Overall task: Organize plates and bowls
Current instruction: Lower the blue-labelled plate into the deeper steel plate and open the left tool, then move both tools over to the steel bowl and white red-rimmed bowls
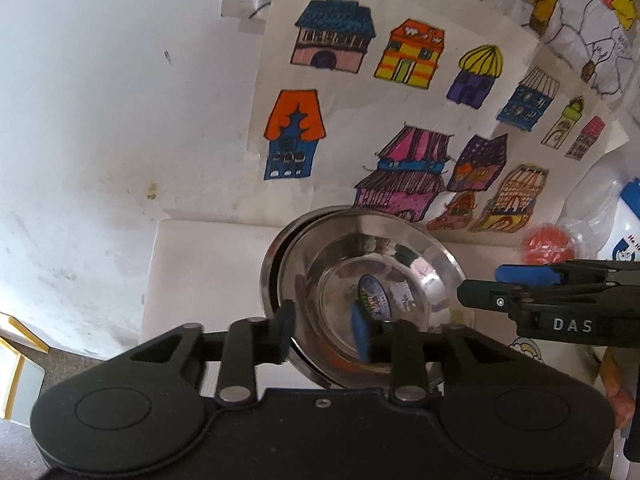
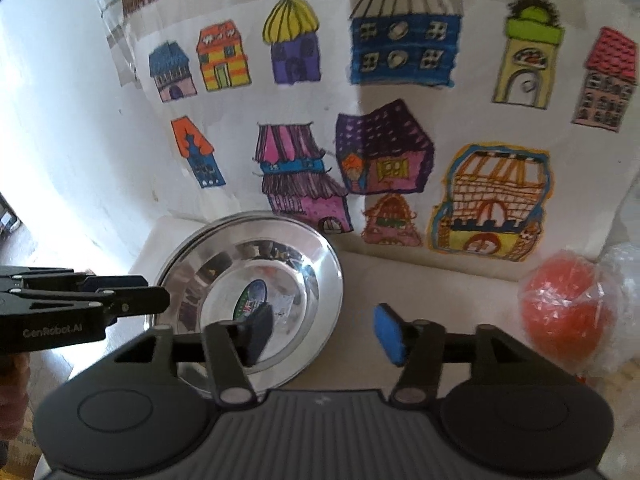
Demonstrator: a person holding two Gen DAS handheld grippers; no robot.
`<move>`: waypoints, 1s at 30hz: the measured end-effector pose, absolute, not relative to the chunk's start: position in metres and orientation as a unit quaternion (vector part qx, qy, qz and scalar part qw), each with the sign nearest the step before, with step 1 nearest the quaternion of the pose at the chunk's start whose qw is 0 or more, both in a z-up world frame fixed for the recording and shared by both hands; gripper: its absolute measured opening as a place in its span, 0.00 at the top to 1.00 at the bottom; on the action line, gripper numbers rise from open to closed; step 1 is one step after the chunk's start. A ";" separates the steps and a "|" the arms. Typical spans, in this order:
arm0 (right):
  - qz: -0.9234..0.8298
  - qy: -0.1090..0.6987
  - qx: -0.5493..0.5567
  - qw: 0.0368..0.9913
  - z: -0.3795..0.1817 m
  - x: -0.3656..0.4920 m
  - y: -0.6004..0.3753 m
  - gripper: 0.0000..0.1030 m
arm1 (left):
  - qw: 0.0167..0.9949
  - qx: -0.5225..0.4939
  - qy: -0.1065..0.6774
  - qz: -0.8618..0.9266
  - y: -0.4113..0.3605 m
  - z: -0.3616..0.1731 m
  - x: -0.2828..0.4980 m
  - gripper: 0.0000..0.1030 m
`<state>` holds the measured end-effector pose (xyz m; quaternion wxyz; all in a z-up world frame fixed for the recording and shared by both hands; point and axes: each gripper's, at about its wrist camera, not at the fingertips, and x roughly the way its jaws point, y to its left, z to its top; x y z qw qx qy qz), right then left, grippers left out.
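Observation:
A shiny steel plate [image 1: 380, 256] with a round sticker in its well lies nested on a second steel dish whose rim [image 1: 267, 276] shows at the left. Both rest on a white surface. My left gripper [image 1: 323, 332] is open and straddles the plate's near rim, with the black finger outside and the blue pad [image 1: 359, 332] inside the well. The right gripper [image 2: 323, 334] is open across the plate's [image 2: 280, 264] right rim, its pads clear of the metal. Each gripper shows side-on in the other view: the right gripper [image 1: 480, 284] and the left gripper [image 2: 154, 290].
The white surface [image 1: 200, 272] meets a wall covered with paper sheets of coloured house drawings [image 2: 384, 152]. An orange ball in clear plastic wrap [image 2: 568, 312] sits to the right of the plates. A blue and white container [image 1: 632, 220] stands at the far right.

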<state>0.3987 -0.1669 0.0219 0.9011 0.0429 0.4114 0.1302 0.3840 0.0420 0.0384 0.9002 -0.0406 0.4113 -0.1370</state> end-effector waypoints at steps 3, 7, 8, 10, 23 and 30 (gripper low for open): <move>0.127 0.398 0.053 0.907 0.027 0.389 -0.175 0.26 | 0.910 -0.041 0.389 -0.138 0.041 0.044 0.373 0.38; 0.126 0.385 0.056 0.913 0.034 0.378 -0.182 0.13 | 0.918 -0.041 0.369 -0.139 0.039 0.050 0.360 0.26; 0.125 0.381 0.055 0.915 0.036 0.376 -0.183 0.12 | 0.919 -0.041 0.365 -0.140 0.039 0.052 0.357 0.23; 0.122 0.374 0.053 0.918 0.039 0.370 -0.185 0.11 | 0.922 -0.039 0.358 -0.140 0.038 0.054 0.351 0.20; 0.112 0.335 0.042 0.935 0.054 0.332 -0.193 0.01 | 0.935 -0.040 0.326 -0.133 0.034 0.066 0.321 0.04; 0.104 0.323 0.029 0.940 0.057 0.314 -0.199 0.00 | 0.940 -0.034 0.311 -0.132 0.029 0.069 0.307 0.01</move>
